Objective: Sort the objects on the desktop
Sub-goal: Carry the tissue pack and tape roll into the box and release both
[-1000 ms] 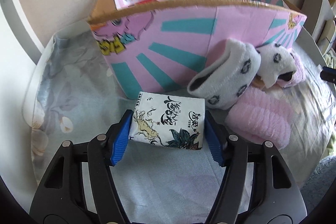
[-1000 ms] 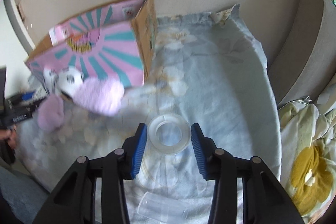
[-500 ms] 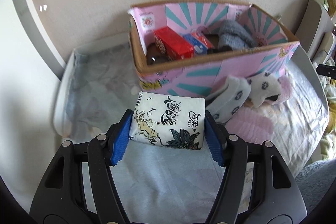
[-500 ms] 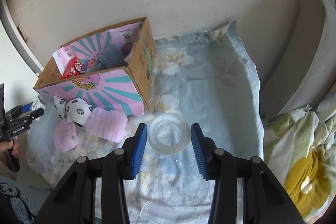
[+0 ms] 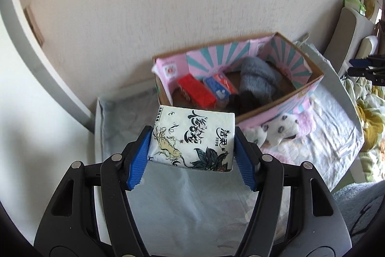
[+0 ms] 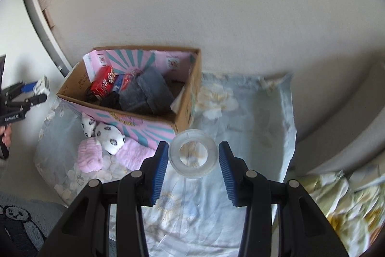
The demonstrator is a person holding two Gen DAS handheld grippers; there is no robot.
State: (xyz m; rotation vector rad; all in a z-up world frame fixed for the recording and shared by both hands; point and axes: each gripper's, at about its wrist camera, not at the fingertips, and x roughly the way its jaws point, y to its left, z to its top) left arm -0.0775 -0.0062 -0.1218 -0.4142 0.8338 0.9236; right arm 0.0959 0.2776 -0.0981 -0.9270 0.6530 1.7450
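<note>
Carry each load over the open cardboard box [image 5: 240, 78] before release — its left half holds cartons and a grey cloth [image 5: 257, 78], so aim for bare floor. Your left tongs [image 5: 192, 148] clamp the tissue pack [image 5: 192, 139], raised short of the near wall; clear that rim first. Your right tongs [image 6: 192, 160] bracket the clear tape roll [image 6: 193, 155] above the bed — whether the pads truly pinch it, you cannot tell.

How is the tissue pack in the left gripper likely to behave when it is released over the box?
The tissue pack looks soft and light, and its sides dent slightly between the left gripper pads. It would probably drop flat into the cardboard box without rolling.
</note>
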